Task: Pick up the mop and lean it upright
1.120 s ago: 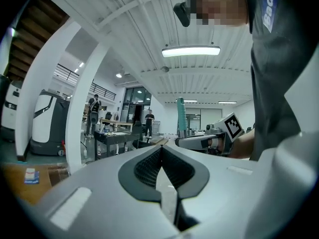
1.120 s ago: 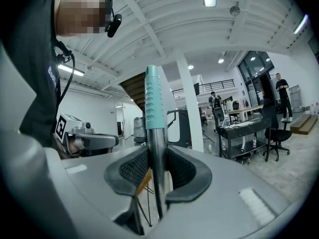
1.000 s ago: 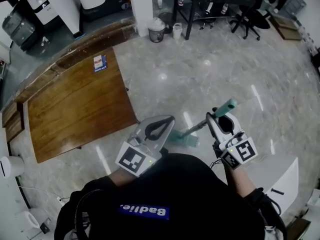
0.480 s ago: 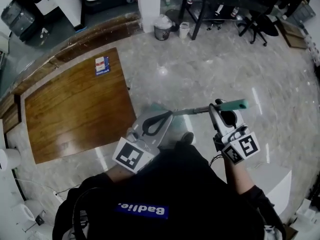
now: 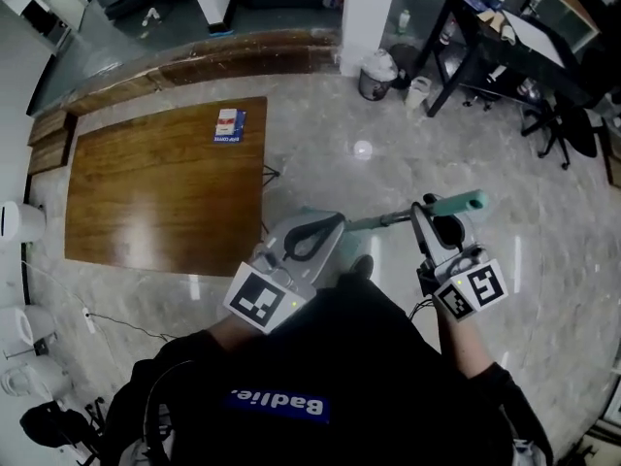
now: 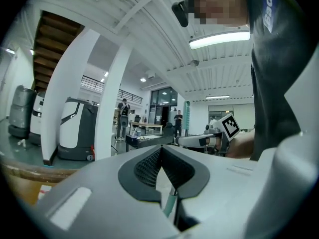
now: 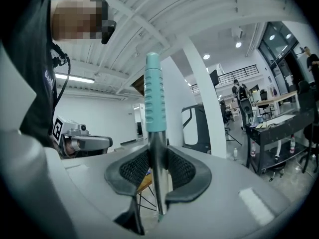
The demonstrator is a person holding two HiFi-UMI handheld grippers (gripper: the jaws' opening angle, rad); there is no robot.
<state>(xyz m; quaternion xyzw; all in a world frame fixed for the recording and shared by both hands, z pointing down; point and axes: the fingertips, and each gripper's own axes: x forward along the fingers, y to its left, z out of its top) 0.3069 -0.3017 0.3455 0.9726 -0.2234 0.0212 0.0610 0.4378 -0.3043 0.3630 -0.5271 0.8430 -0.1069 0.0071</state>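
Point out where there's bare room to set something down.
Bare marble floor lies between the wooden table and the black desk, and to the right of the mop. The tabletop is bare except one small box. Crowded: around the bin by the pillar, and under the desk by the chair.

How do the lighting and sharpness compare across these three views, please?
Head view: ceiling lights glare as bright spots on the polished floor, and the room's edges bend fisheye-style. Left gripper view: the ceiling lamp is blown out and the corners are dark. Right gripper view: the mop handle in the right claw is sharp, with the same dark, curved rim.
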